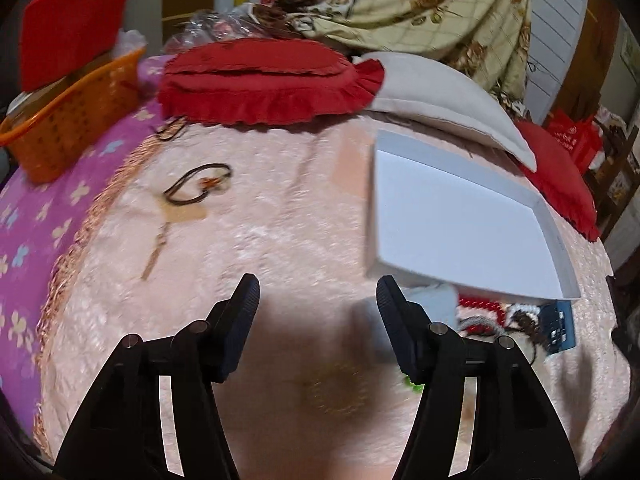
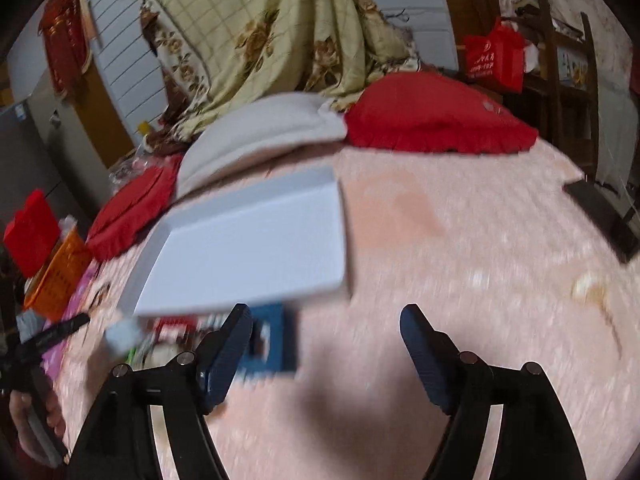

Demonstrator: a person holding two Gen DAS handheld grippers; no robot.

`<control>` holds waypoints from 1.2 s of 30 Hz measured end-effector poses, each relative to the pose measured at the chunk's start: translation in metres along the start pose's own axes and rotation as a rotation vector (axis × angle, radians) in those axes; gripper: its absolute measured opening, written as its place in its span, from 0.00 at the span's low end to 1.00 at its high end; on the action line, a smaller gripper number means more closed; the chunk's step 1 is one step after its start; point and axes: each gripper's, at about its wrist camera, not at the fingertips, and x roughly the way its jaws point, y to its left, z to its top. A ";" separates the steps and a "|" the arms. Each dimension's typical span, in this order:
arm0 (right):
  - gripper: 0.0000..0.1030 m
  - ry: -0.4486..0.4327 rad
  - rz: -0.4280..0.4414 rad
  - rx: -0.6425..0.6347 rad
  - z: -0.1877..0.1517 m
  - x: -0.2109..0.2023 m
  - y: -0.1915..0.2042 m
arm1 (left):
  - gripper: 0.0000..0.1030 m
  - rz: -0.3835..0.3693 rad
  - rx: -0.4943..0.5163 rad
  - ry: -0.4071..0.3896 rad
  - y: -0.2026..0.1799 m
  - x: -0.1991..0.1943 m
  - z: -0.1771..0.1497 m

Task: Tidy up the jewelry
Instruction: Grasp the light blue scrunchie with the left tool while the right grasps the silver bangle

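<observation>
A: Jewelry first — where does it sit?
B: A dark cord necklace (image 1: 199,184) lies looped on the pink blanket (image 1: 280,240) at the left-centre of the left wrist view. A red bead strand (image 1: 478,305) peeks out under the lower edge of the white box (image 1: 460,216) at the right, beside a blue box (image 1: 560,326).
A: And the grippers?
B: The left gripper (image 1: 318,300) hangs over bare blanket at bottom centre, fingers spread wide, nothing between them. The right gripper (image 2: 326,330) is likewise spread and empty; its left finger overlaps the blue box (image 2: 268,340) in the right wrist view, contact unclear through the blur.
A: Anything else?
B: An orange basket (image 1: 68,128) at the upper left, a red frilled cushion (image 1: 264,80) behind.
</observation>
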 end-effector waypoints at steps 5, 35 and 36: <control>0.72 0.040 0.009 0.041 -0.027 0.005 0.010 | 0.59 -0.019 -0.017 -0.007 0.013 0.001 0.002; 0.43 0.184 0.261 -0.248 -0.018 0.080 0.170 | 0.59 -0.213 -0.023 0.135 -0.010 0.044 0.002; 0.43 0.204 0.264 -0.237 -0.017 0.089 0.170 | 0.59 -0.223 -0.028 0.140 -0.010 0.044 0.003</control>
